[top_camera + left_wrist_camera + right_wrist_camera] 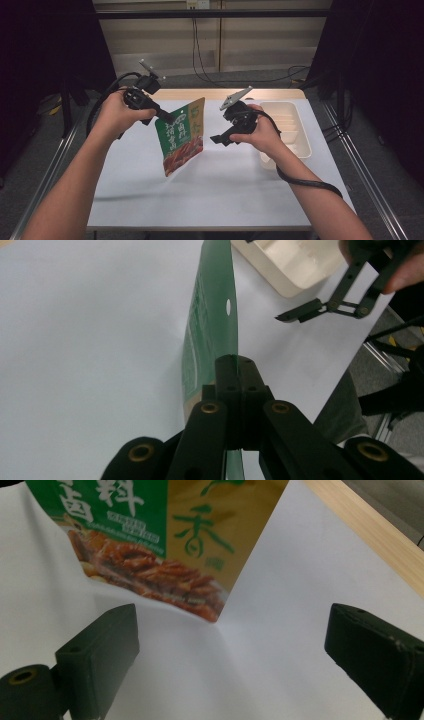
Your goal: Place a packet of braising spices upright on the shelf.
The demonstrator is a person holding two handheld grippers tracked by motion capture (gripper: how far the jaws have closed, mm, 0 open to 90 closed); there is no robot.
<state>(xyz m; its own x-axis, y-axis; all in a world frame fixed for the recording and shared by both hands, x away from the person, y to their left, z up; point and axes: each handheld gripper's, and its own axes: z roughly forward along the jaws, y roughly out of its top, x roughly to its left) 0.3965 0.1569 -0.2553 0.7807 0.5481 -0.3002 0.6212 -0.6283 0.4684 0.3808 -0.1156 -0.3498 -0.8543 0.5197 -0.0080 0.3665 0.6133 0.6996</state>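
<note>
Above the middle of the white table [150, 200] hangs a green and gold snack pouch [181, 135], lifted clear of the surface and tilted, its printed face toward the person. The left gripper [167, 118] has its jaws pinched tight on the pouch's upper left edge. Just to the pouch's right, the right gripper [216, 140] hovers with jaws spread wide, holding nothing. A cream plastic tray [304, 145] sits at the table's right side.
</note>
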